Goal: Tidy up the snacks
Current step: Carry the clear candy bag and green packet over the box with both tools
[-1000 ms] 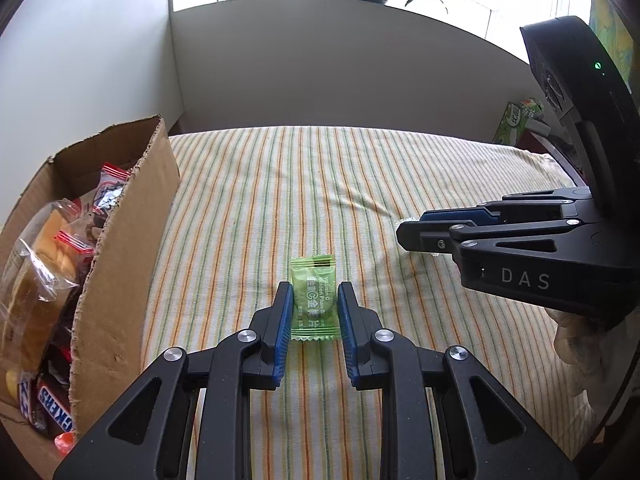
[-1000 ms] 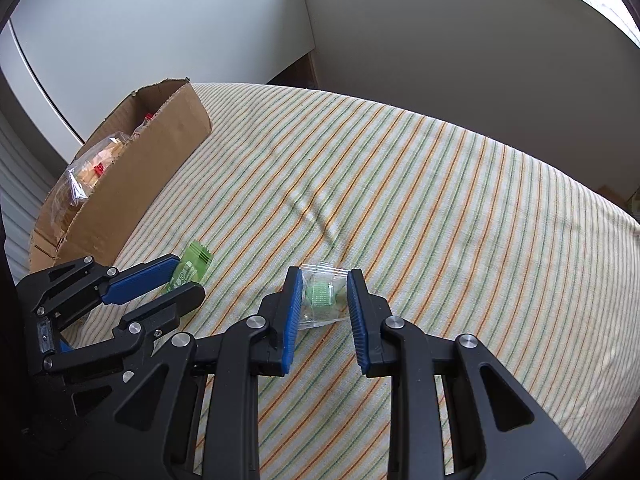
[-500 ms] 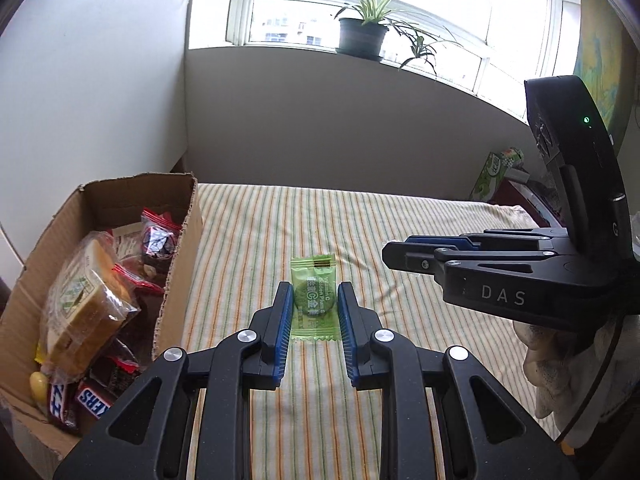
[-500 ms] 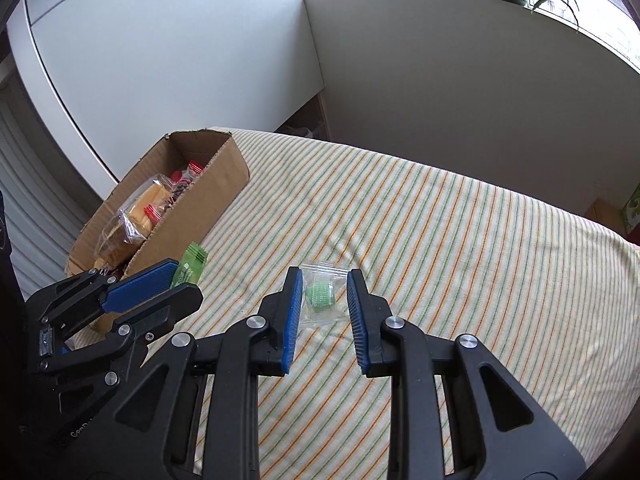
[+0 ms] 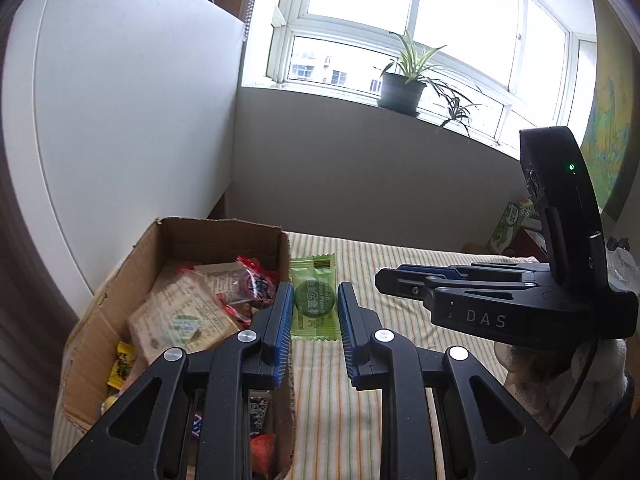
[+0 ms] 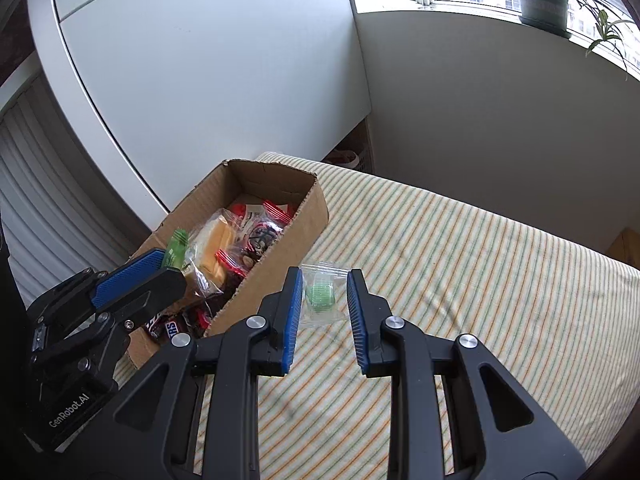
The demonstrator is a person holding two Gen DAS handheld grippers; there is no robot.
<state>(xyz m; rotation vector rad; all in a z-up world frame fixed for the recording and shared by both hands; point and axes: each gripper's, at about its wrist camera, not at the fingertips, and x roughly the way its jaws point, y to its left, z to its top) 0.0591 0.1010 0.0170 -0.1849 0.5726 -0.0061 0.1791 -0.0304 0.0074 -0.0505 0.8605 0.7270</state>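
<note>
My left gripper (image 5: 313,300) is shut on a green snack packet (image 5: 312,298), held in the air beside the right wall of the cardboard box (image 5: 152,248). In the right wrist view that same left gripper (image 6: 160,264) hangs over the box (image 6: 312,216), the green packet (image 6: 176,246) sticking up from its fingers. My right gripper (image 6: 323,288) is shut on a clear packet with a green candy (image 6: 319,294), above the striped cloth just right of the box. In the left wrist view the right gripper (image 5: 384,278) reaches in from the right.
The box holds several snacks: a cracker pack (image 5: 180,316), red-edged packets (image 5: 256,280) and chocolate bars (image 6: 168,326). The striped cloth (image 6: 480,272) covers the surface. White panels and a wall stand behind; a potted plant (image 5: 402,92) sits on the windowsill.
Both grippers have risen off the cloth with their packets and shifted left toward the box. The box's inside has come into view.
</note>
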